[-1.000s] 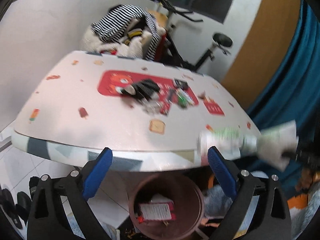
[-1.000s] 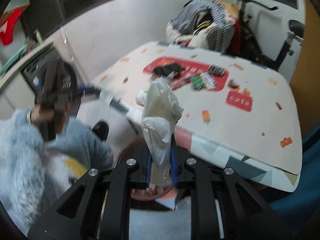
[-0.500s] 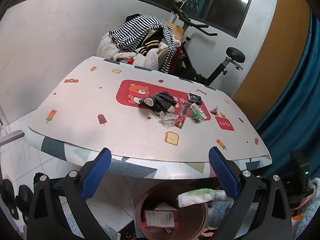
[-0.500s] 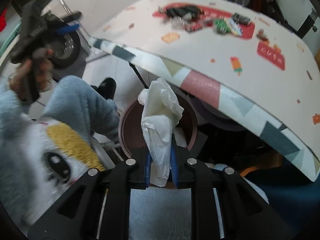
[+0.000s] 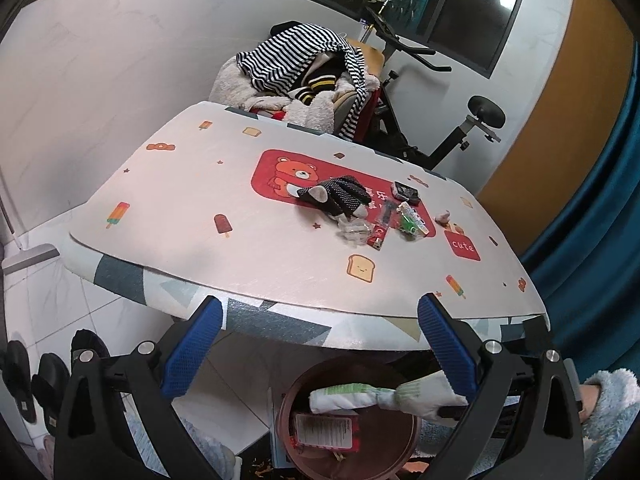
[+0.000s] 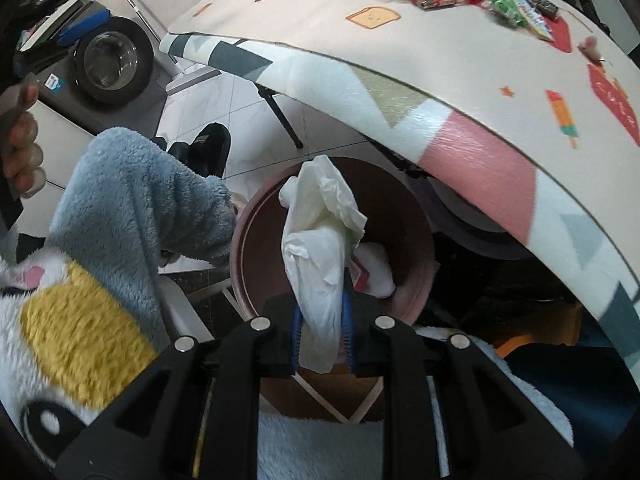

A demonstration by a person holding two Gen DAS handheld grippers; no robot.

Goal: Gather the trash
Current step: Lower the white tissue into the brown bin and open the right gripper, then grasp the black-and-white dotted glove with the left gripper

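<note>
A brown round bin (image 5: pixel 288 400) stands on the floor under the table's near edge. My right gripper (image 6: pixel 322 320) points down over the bin (image 6: pixel 244 248). Its jaws are opening, and the crumpled white plastic bag (image 6: pixel 320 240) still sits between the blue pads. From the left wrist view the bag (image 5: pixel 352 396) hangs across the bin's mouth, above a red and white packet (image 5: pixel 324 432) inside. My left gripper (image 5: pixel 320 340) is open and empty, held before the table edge. Wrappers (image 5: pixel 380 232), a green packet (image 5: pixel 412 220) and a black dotted glove (image 5: pixel 344 196) lie on the table.
The printed table (image 5: pixel 180 208) overhangs the bin. A chair heaped with striped clothes (image 5: pixel 296 60) and an exercise bike (image 5: pixel 460 136) stand behind it. A washing machine (image 6: pixel 108 64), dark shoes (image 5: pixel 24 380) and a person's blue fleece sleeve (image 6: pixel 132 200) are nearby.
My right gripper came down with the white bag from table height to just over the bin. The left gripper shifted a little and stayed open.
</note>
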